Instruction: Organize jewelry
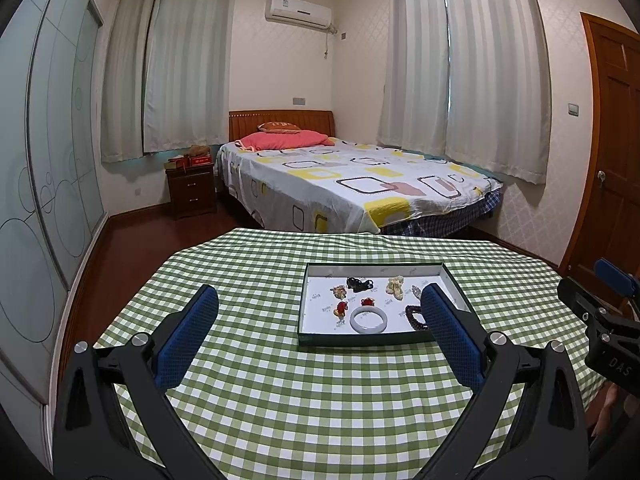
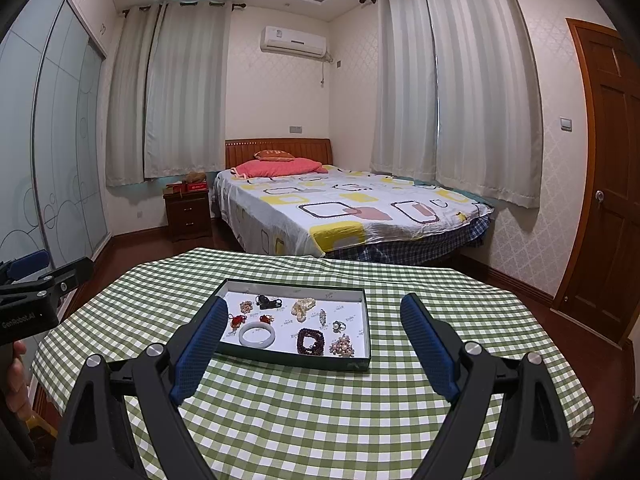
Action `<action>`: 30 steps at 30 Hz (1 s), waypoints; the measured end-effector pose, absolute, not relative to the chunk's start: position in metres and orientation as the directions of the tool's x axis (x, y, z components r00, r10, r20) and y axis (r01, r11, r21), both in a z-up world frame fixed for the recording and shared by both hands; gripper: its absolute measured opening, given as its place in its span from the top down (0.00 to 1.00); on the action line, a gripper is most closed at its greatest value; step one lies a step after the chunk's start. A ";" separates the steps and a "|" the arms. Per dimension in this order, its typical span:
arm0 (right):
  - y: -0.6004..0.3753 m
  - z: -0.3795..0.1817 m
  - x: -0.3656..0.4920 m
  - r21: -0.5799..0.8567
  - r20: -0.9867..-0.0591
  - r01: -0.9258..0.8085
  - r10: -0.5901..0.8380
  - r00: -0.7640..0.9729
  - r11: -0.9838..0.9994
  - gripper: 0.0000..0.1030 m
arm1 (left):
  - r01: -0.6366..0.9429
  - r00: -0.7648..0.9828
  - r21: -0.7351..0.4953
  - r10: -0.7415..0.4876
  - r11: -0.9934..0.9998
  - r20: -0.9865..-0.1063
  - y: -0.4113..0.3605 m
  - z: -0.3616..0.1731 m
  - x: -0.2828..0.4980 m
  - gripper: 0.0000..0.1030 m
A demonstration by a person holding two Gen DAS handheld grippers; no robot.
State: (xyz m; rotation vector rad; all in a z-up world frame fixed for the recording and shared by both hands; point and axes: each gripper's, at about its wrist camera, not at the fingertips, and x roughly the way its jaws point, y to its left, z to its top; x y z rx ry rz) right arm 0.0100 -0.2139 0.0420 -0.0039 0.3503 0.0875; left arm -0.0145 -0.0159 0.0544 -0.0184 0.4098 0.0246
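Now both tongs, left tongs (image 1: 320, 332) and right tongs (image 2: 310, 344), hover spread wide above the checkered surface (image 1: 320, 412); jewelry sits inside the shallow tray (image 2: 296, 361) at center frame, white bangle (image 2: 257, 336) nearest.

Even, soft indoor light, mild shadows, sharp focus, strong fisheye bending and dark vignetted corners.

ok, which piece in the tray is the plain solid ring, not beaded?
The white bangle at the tray's near edge: one smooth hoop. The dark bead bracelet beside it is strung beads.
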 end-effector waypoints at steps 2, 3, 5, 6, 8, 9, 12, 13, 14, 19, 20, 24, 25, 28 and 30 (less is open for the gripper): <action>-0.214 0.042 0.010 0.011 -0.343 -0.087 0.086 0.935 0.996 0.17 | -0.027 0.917 -0.012 0.020 1.000 -0.400 -0.016 0.054 -0.014 0.04; -0.214 0.042 0.010 0.011 -0.343 -0.087 0.085 0.935 0.996 0.17 | -0.028 0.916 -0.012 0.021 1.000 -0.400 -0.016 0.054 -0.014 0.04; -0.214 0.042 0.010 0.011 -0.345 -0.087 0.085 0.935 0.996 0.17 | -0.029 0.917 -0.012 0.022 1.000 -0.399 -0.016 0.054 -0.014 0.04; -0.214 0.041 0.010 0.011 -0.346 -0.087 0.086 0.934 0.996 0.17 | -0.029 0.917 -0.012 0.022 1.000 -0.399 -0.016 0.054 -0.014 0.04; -0.213 0.040 0.011 0.011 -0.349 -0.089 0.087 0.933 0.996 0.17 | -0.029 0.917 -0.013 0.021 0.999 -0.398 -0.016 0.054 -0.014 0.04; -0.213 0.039 0.011 0.010 -0.349 -0.090 0.087 0.933 0.996 0.17 | -0.029 0.917 -0.013 0.022 0.999 -0.397 -0.016 0.054 -0.014 0.04; -0.213 0.040 0.011 0.011 -0.348 -0.090 0.088 0.933 0.996 0.17 | -0.032 0.917 -0.015 0.023 0.999 -0.397 -0.016 0.053 -0.014 0.04; -0.213 0.040 0.011 0.011 -0.348 -0.089 0.087 0.933 0.996 0.17 | -0.032 0.917 -0.015 0.023 0.999 -0.398 -0.016 0.053 -0.014 0.04; -0.213 0.040 0.011 0.010 -0.348 -0.089 0.087 0.933 0.996 0.17 | -0.032 0.917 -0.016 0.023 0.999 -0.398 -0.015 0.053 -0.014 0.04; -0.213 0.039 0.011 0.011 -0.350 -0.090 0.088 0.933 0.996 0.17 | -0.034 0.918 -0.017 0.025 0.999 -0.396 -0.015 0.053 -0.014 0.04; -0.213 0.039 0.011 0.010 -0.350 -0.090 0.088 0.933 0.996 0.17 | -0.035 0.918 -0.018 0.025 0.999 -0.395 -0.015 0.053 -0.015 0.04; -0.212 0.038 0.009 0.009 -0.353 -0.091 0.089 0.932 0.996 0.17 | -0.035 0.919 -0.021 0.024 0.999 -0.393 -0.016 0.053 -0.015 0.04; -0.212 0.038 0.008 0.008 -0.353 -0.092 0.089 0.931 0.996 0.17 | -0.034 0.919 -0.022 0.023 0.999 -0.393 -0.017 0.053 -0.016 0.04; -0.212 0.038 0.008 0.009 -0.352 -0.091 0.088 0.932 0.996 0.17 | -0.031 0.921 -0.020 0.021 0.999 -0.390 -0.019 0.054 -0.016 0.04; -0.212 0.038 0.008 0.008 -0.353 -0.091 0.088 0.932 0.996 0.17 | -0.033 0.922 -0.020 0.022 0.999 -0.386 -0.019 0.054 -0.016 0.04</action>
